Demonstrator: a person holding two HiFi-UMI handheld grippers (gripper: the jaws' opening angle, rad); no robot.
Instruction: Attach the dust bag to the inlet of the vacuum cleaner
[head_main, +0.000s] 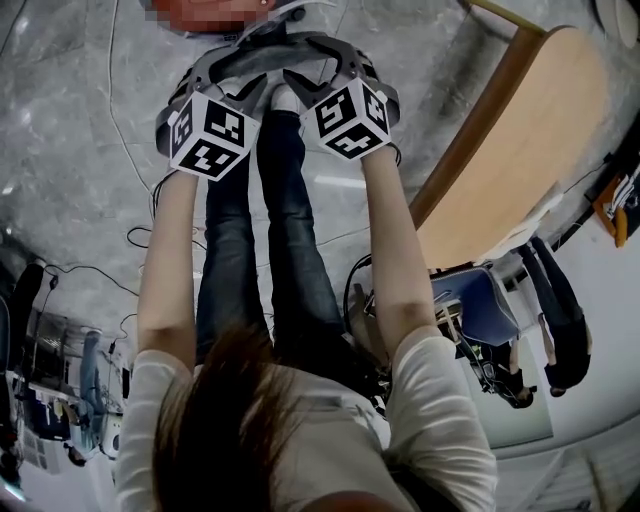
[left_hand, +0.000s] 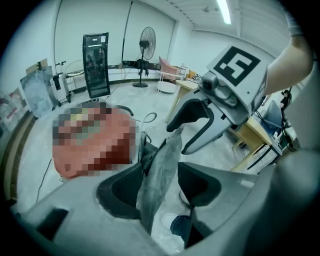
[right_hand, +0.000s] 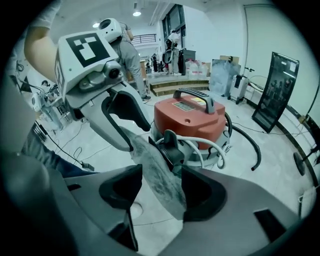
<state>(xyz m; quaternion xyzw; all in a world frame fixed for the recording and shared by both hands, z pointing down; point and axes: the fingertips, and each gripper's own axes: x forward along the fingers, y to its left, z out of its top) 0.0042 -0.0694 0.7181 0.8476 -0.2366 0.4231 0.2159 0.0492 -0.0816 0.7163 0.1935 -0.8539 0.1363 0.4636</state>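
A grey fabric dust bag (left_hand: 160, 175) stands edge-on between the jaws of both grippers. Its far end lies at the black inlet fitting (right_hand: 170, 147) of the red vacuum cleaner (right_hand: 192, 117). My left gripper (left_hand: 159, 187) is open, with its pads wide apart and a gap beside the bag. My right gripper (right_hand: 160, 187) is also open around the dust bag (right_hand: 157, 177), with a gap on its left side. In the head view the left gripper (head_main: 245, 85) and the right gripper (head_main: 310, 80) sit side by side just before the vacuum cleaner (head_main: 190, 15), above the person's shoes.
A wooden table (head_main: 520, 150) and a blue chair (head_main: 480, 300) stand to the right. Thin cables (head_main: 120, 60) run over the marble floor. The vacuum's black hose (right_hand: 250, 145) curls to its right. Farther off stand a fan (left_hand: 147, 40), a black rack (left_hand: 96, 65) and a person (right_hand: 130, 55).
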